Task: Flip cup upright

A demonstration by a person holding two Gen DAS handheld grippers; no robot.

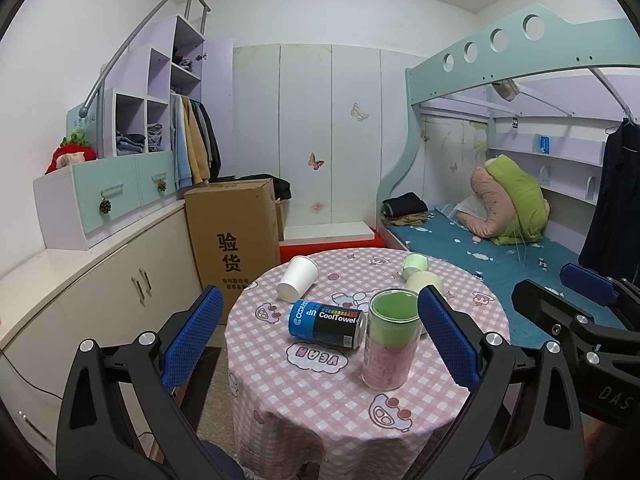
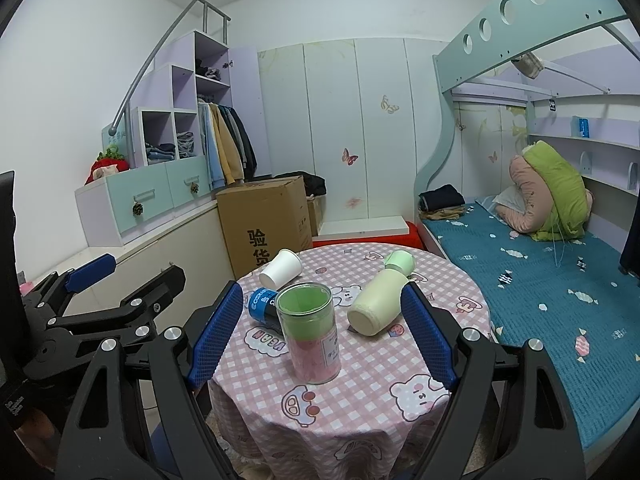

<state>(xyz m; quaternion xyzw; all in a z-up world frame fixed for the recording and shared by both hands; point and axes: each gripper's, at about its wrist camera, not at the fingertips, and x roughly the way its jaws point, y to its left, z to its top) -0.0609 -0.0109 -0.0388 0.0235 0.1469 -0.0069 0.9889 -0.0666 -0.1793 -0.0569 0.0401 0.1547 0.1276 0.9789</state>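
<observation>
A white paper cup (image 1: 298, 278) lies on its side at the far left of the round table (image 1: 320, 400), its mouth toward the far side. It also shows in the right wrist view (image 2: 280, 268). My left gripper (image 1: 320, 340) is open and empty, held before the table's near edge. My right gripper (image 2: 320, 332) is open and empty, also short of the table. Both are well short of the cup.
A clear jar (image 1: 390, 344) with green and pink filling stands upright near the front. A blue and black can (image 1: 326, 322) lies beside it. A pale green bottle (image 2: 382, 296) lies on its side at the right. A cardboard box (image 1: 234, 232) and a bed (image 2: 540, 300) flank the table.
</observation>
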